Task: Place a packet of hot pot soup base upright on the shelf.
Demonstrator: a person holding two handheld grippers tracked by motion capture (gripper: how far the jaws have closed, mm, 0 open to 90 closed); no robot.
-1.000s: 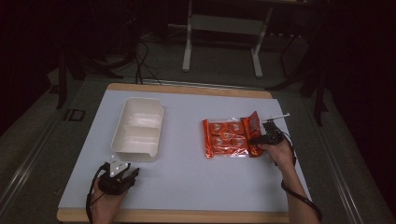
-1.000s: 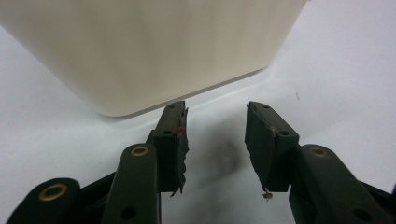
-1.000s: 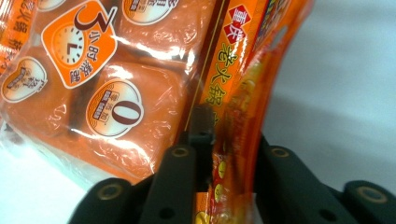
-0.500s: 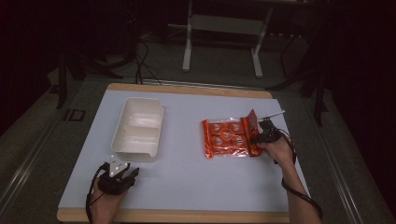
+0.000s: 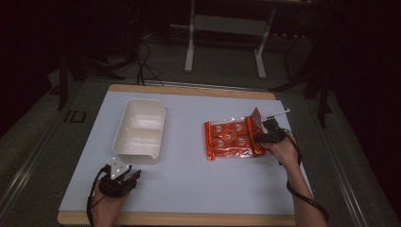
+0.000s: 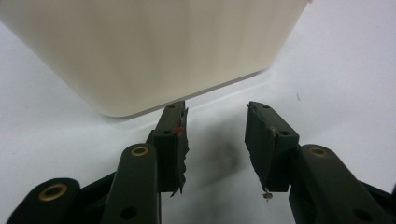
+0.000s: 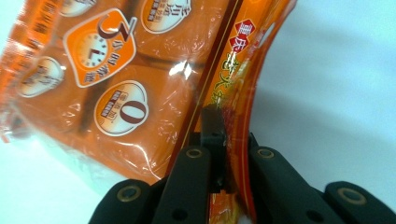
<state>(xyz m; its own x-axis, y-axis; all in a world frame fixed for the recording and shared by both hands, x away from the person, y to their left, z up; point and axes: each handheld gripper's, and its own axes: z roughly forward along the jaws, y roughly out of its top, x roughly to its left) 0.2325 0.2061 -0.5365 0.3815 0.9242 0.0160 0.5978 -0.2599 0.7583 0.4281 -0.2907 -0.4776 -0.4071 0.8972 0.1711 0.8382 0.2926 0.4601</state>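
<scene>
Packet, orange, printed with round badges, lying on the desk; its right edge strip is pinched between the clenched jaws of the right gripper and stands raised off the surface, slightly higher than a second ago, while the packet body stays flat ahead of those jaws. This suggests a lift or drag is just beginning. Container, white, two compartments, empty, sits just ahead of the left gripper, whose jaws are spread apart, holding nothing, unmoved, tips close to the container's near wall but not touching.
</scene>
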